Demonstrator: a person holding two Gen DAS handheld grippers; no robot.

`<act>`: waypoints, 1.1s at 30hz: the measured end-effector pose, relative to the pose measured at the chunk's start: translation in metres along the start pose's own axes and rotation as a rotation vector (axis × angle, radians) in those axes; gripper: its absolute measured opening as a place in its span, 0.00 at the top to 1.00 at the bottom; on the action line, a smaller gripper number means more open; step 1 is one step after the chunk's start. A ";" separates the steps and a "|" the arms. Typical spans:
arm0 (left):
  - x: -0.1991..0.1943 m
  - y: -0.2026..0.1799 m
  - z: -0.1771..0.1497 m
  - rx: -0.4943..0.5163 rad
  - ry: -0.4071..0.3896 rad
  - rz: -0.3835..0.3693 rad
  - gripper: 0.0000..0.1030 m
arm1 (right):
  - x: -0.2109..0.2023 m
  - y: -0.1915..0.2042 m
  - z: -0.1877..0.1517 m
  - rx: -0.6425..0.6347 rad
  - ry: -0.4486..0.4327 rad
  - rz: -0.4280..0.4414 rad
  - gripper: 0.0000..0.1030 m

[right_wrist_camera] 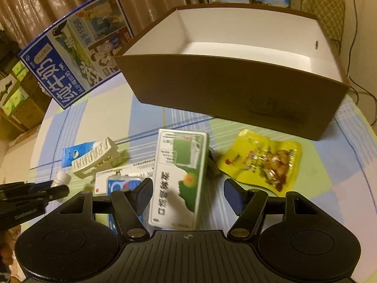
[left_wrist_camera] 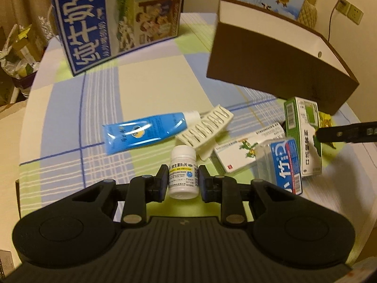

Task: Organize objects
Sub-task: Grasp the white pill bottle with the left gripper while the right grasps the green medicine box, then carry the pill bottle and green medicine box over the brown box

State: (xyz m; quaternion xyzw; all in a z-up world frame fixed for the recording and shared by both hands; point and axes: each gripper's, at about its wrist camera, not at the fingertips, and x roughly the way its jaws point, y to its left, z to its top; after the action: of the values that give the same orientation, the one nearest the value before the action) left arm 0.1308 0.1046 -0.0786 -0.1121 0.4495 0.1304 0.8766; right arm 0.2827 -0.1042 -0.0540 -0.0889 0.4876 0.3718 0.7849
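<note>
Near the front edge of the tabletop (left_wrist_camera: 70, 108) the left tongs (left_wrist_camera: 183, 184) held a small white pill bottle (left_wrist_camera: 183, 174), one pad pressed against each side of its label; just beyond it lay a blue tube (left_wrist_camera: 143, 132) and a cream hair clip (left_wrist_camera: 207, 127), the clip overlapping the tube's cap end; to their right sat a white medicine box (left_wrist_camera: 240, 153) and a clear-cased blue pack (left_wrist_camera: 286, 162); the right tongs (right_wrist_camera: 188, 195) stood wide, their pads either side of a green-and-white carton (right_wrist_camera: 181, 176) (its print blurred), the left pad close against it and the right pad clearly apart from it; a yellow snack packet (right_wrist_camera: 261, 160) lay just right of the carton; behind these, toward the far right of the tabletop, a brown box (right_wrist_camera: 235, 99) with a white inside stood open and empty; a blue milk carton (left_wrist_camera: 99, 23) stood at the far left corner.
</note>
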 end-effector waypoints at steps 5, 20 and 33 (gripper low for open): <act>-0.007 0.005 0.005 -0.013 -0.028 0.009 0.79 | 0.016 0.009 0.005 -0.008 0.012 -0.040 0.37; -0.011 0.008 0.012 -0.003 -0.044 0.002 0.79 | 0.024 0.013 -0.005 -0.035 0.034 -0.067 0.49; -0.024 -0.019 0.027 0.071 -0.088 -0.079 0.79 | -0.034 -0.006 -0.028 0.063 0.010 -0.045 0.49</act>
State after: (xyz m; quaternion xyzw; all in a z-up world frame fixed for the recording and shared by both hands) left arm 0.1443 0.0926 -0.0423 -0.0927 0.4103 0.0843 0.9033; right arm 0.2586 -0.1392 -0.0412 -0.0768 0.5008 0.3383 0.7930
